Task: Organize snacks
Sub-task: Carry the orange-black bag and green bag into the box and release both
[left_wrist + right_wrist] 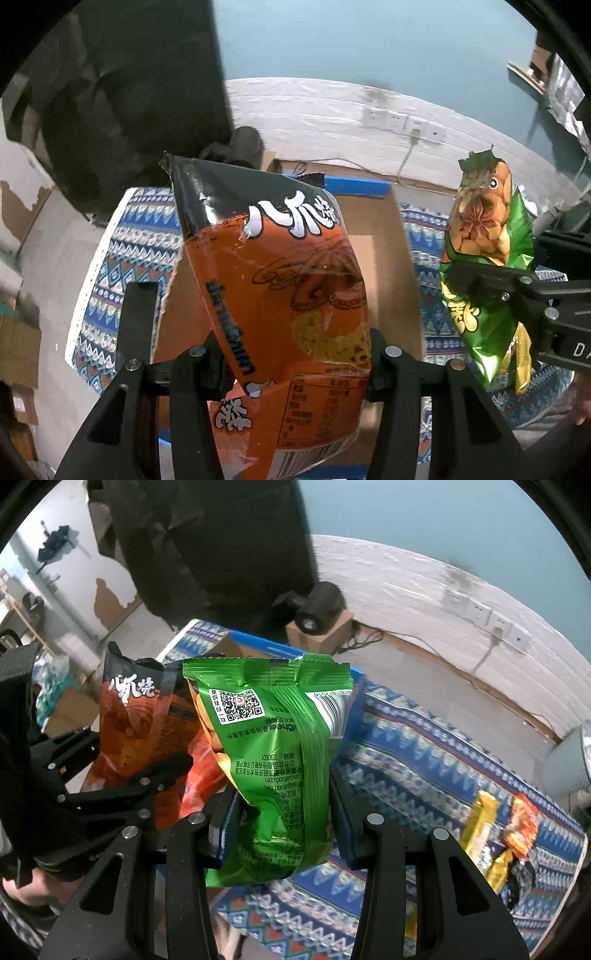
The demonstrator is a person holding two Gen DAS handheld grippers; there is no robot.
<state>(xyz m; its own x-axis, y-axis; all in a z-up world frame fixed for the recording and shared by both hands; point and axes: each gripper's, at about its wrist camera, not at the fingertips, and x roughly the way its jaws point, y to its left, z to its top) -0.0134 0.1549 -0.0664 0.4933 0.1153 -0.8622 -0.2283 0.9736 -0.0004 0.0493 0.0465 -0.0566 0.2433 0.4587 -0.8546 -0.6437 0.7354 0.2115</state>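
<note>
above cardboard box [384,236]: grippers clamp orange bag [291,295], green bag [277,775].

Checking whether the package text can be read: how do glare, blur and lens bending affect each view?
Left wrist view: white glare streaks cross the orange snack bag, characters readable; wall bows strongly. Right wrist view: green snack bag sharp, QR code clear; small snack packets at the right edge are smeared.
</note>
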